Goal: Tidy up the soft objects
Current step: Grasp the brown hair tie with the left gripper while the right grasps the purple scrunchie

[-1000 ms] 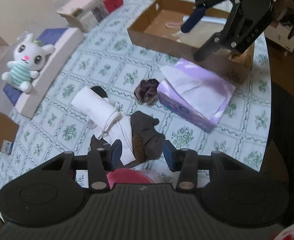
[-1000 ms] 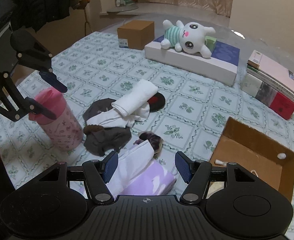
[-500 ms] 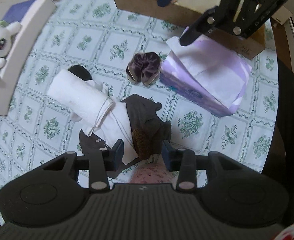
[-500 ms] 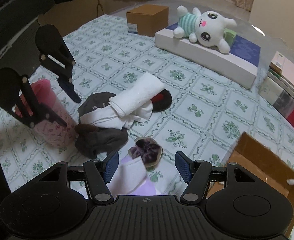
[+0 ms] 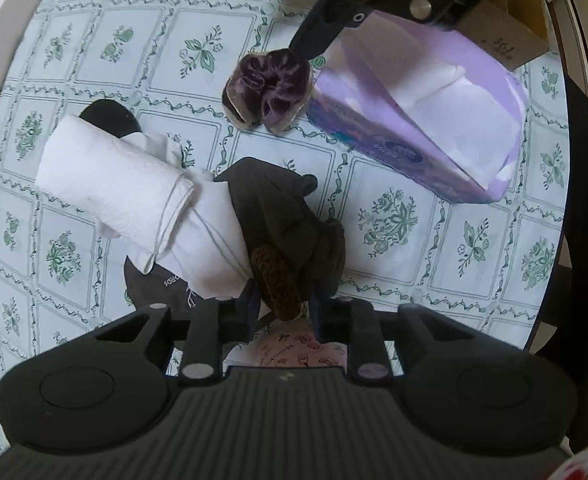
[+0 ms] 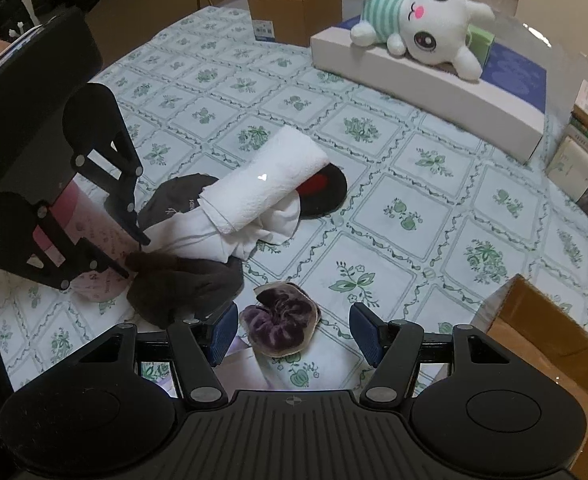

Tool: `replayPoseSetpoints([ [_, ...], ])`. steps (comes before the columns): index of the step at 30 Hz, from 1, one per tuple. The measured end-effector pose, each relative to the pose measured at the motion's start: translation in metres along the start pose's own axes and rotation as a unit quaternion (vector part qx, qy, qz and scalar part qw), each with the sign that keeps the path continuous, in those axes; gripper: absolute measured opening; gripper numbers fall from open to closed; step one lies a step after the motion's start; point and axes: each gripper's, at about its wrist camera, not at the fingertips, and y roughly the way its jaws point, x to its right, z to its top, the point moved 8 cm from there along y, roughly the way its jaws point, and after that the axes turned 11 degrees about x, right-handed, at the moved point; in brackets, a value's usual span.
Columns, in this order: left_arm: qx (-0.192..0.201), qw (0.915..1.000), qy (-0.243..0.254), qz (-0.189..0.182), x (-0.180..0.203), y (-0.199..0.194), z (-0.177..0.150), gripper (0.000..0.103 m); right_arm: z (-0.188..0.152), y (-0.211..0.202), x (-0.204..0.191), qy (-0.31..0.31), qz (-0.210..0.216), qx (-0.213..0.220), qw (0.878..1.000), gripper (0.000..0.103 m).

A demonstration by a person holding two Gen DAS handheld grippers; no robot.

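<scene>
Scrunchie point(image 6: 281, 325), purple, lies on the surface between the spread fingers of the right tool point(image 6: 294, 334), which should drop squarely before closing, while the left tool point(image 5: 281, 312) pinches the brown glove point(image 5: 289, 240) beside it.

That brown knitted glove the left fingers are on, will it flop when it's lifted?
Probably. The brown glove lies crumpled and folded, so it should droop. It looks light. It overlaps the white cloth, which might drag along. The left gripper fingers look closed on its cuff.

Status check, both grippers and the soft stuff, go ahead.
Left gripper closing around brown glove. Right gripper open over purple scrunchie. White towel overlaps glove pile.
</scene>
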Motion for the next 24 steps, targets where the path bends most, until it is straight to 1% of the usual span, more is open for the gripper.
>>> replayPoseSetpoints([
  [7, -0.013, 0.9999, -0.005, -0.008, -0.004, 0.014, -0.004, 0.014, -0.001, 0.011, 0.004, 0.006, 0.008, -0.009, 1.0, 0.063],
  [13, 0.003, 0.9997, -0.019, -0.014, -0.008, 0.008, -0.004, 0.01, -0.002, 0.02, 0.006, 0.019, 0.011, -0.02, 1.0, 0.062],
  [18, 0.05, 0.9978, -0.044, -0.008, -0.022, -0.018, 0.002, 0.01, -0.002, 0.026, 0.007, 0.031, 0.014, -0.03, 0.999, 0.062],
  [24, 0.112, 0.9908, -0.076, -0.003, -0.038, -0.052, 0.009, 0.01, -0.002, 0.041, 0.014, 0.056, 0.014, -0.053, 0.997, 0.062],
])
